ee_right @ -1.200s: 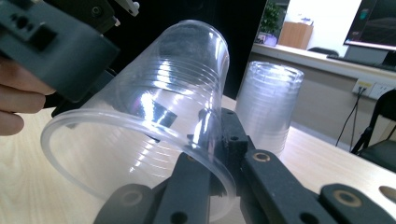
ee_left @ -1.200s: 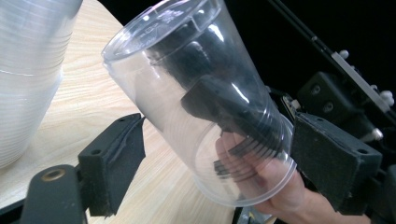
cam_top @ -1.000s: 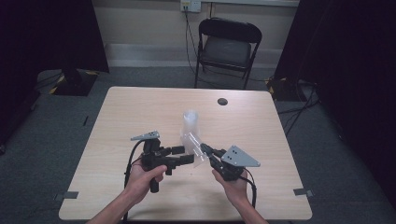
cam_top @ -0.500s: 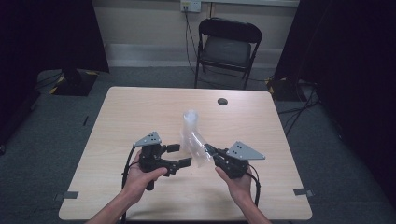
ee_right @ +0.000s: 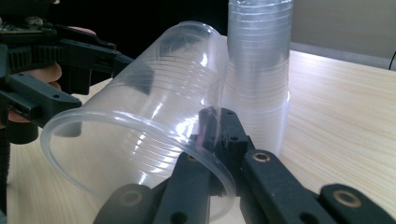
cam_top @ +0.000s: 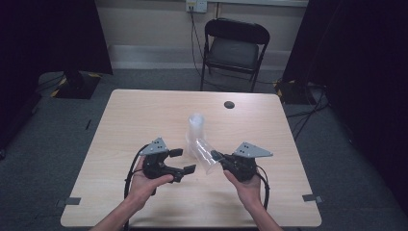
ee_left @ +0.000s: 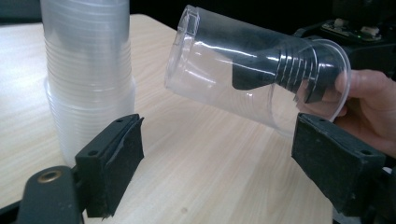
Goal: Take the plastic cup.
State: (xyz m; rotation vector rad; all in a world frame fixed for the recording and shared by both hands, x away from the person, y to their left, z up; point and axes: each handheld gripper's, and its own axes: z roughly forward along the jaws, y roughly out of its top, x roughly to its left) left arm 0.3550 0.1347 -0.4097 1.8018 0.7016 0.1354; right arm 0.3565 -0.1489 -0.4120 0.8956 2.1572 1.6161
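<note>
An upright stack of clear plastic cups [cam_top: 196, 126] stands near the table's middle. My right gripper [cam_top: 215, 156] is shut on the rim of a single clear cup [cam_top: 204, 153], one jaw inside the wall and one outside. The cup hangs tilted above the table, its base toward the stack. In the right gripper view the jaws [ee_right: 217, 126] pinch the cup [ee_right: 140, 121] with the stack [ee_right: 259, 70] just behind. My left gripper [cam_top: 183, 161] stands open to the cup's left, nothing between its pads. In the left gripper view the left gripper [ee_left: 219, 158] faces the cup [ee_left: 243, 79] and the stack [ee_left: 88, 70].
The light wooden table [cam_top: 144, 110] has a small black round object [cam_top: 229, 104] near its far edge. A black folding chair [cam_top: 234, 48] stands beyond the table. Cables trail from both grippers toward the near edge.
The right gripper with the cup has shifted slightly to the right. The left gripper has kept its place with its jaws apart.
</note>
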